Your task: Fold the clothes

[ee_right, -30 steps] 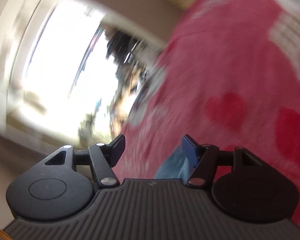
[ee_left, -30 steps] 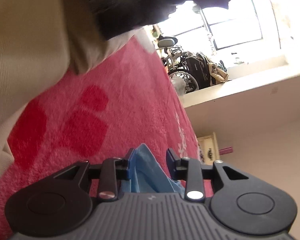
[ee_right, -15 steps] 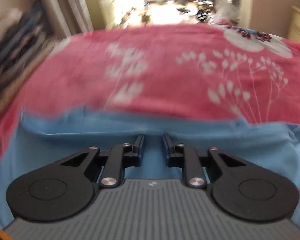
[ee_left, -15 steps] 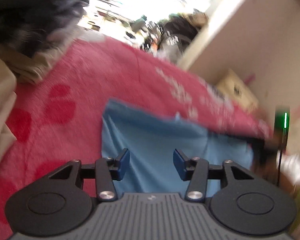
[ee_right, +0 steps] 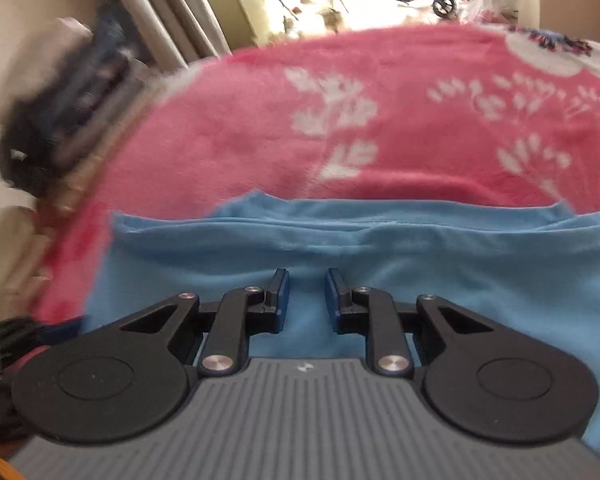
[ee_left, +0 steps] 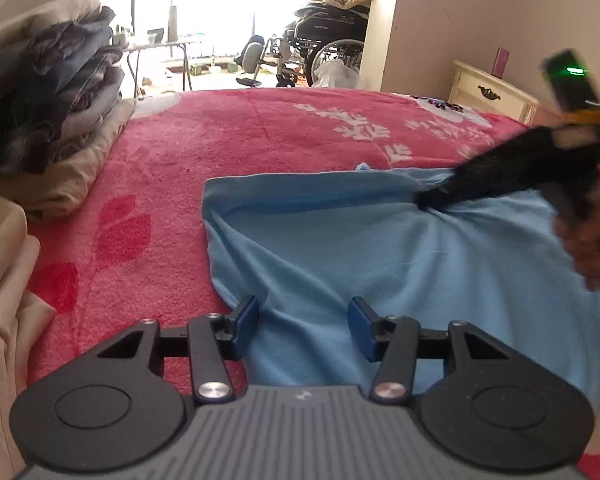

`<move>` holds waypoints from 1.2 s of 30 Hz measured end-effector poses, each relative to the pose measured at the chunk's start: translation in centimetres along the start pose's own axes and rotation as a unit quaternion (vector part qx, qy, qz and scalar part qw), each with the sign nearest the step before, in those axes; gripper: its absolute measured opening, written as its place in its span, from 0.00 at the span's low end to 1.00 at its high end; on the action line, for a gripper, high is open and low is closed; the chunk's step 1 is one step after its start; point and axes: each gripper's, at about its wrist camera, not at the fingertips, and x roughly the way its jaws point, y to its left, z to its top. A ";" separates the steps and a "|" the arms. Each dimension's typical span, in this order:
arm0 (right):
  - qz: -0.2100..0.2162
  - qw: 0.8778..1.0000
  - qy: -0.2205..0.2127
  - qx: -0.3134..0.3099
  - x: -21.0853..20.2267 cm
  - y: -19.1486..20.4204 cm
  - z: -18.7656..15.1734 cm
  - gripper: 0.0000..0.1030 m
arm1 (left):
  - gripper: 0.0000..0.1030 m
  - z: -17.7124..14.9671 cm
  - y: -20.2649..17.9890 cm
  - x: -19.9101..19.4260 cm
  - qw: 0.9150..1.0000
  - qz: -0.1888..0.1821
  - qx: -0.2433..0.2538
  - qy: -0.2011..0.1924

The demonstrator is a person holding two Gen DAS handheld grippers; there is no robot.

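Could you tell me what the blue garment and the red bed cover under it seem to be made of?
Blue garment: probably thin matte cotton jersey; it drapes in soft wrinkles.
Red bed cover: likely plush fleece; its surface looks fuzzy, with printed white sprigs.

R gripper (ee_right: 307, 294) fingers nearly together above blue garment (ee_right: 440, 280), spread on pink blanket (ee_right: 240, 128).
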 end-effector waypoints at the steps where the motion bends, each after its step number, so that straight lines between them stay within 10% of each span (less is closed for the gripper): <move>1: 0.003 1.000 -0.016 0.023 0.7 -0.5 0.4 0.14 | 0.51 0.0 -0.1 0.0 1.000 0.003 0.005 -0.001; 7: -0.005 0.981 -0.121 0.155 -3.3 -4.6 1.3 0.17 | 0.53 0.0 -0.4 0.2 1.000 0.016 0.012 -0.006; 15: -0.076 0.985 -0.072 0.139 -11.0 -12.4 -1.5 0.18 | 0.54 0.4 -0.2 1.0 1.000 0.023 -0.004 -0.012; 23: -0.159 0.931 -0.159 0.286 -12.5 -21.5 -3.6 0.20 | 0.55 0.8 0.3 0.9 1.000 0.014 -0.005 -0.009; 32: -0.096 0.932 -0.126 0.326 -23.2 -19.2 -11.1 0.39 | 0.62 2.5 0.7 -2.6 0.998 0.001 -0.058 0.000; 36: -0.066 0.912 -0.091 0.395 -25.2 -17.2 -16.9 0.45 | 0.66 2.9 0.7 -6.1 0.997 -0.024 -0.067 0.007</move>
